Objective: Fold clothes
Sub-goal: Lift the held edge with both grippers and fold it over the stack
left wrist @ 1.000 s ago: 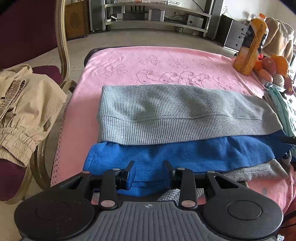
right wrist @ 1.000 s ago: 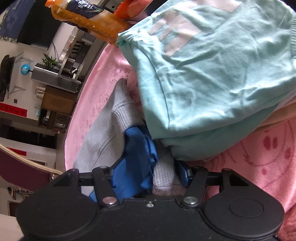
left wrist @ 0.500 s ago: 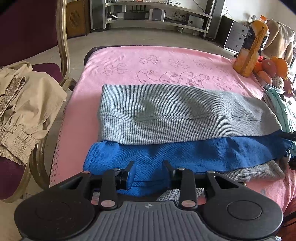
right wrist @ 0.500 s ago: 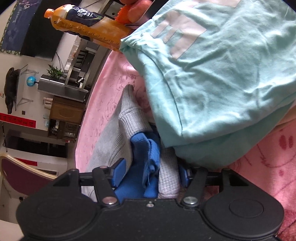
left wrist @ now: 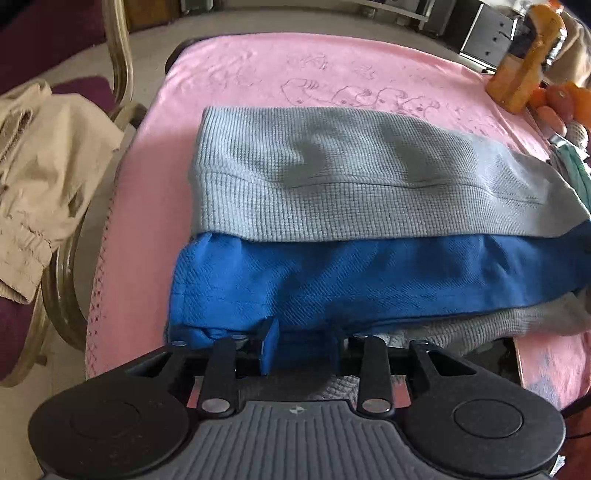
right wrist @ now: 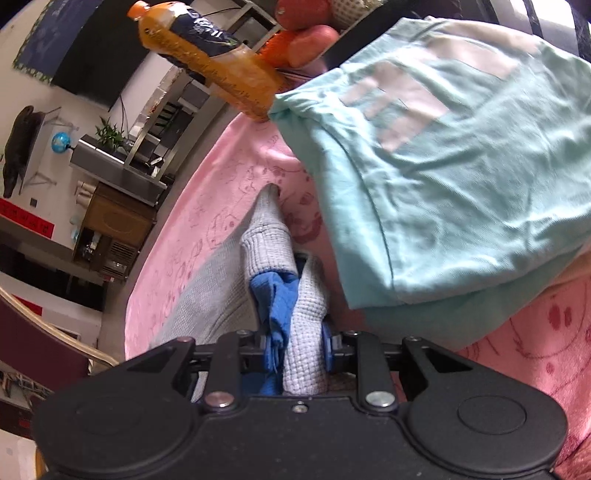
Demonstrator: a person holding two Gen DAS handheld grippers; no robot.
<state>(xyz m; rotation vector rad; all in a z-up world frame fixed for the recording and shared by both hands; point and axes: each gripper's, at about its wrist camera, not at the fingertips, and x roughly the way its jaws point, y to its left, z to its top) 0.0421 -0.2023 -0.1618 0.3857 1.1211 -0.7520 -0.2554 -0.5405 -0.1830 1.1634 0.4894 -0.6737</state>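
Right gripper (right wrist: 293, 345): jaws closing, pinching soft grey-and-blue waffle-knit garment (right wrist: 295, 295) end. Left gripper (left wrist: 301, 345): part-spread astride its blue hem, grip unclear. Limp, light; I'd hold both ends.

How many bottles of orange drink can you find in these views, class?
1: the orange drink bottle stands at the pink cloth's far edge, beside the fruit. Both views show it; others may be hidden.

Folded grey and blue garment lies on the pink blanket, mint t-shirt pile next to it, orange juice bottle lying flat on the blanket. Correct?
Not quite. The orange juice bottle stands upright at the far edge of the pink blanket, not lying flat; the left wrist view shows it. The rest holds: the grey and blue garment lies folded on the blanket, and the mint t-shirt pile sits beside it.
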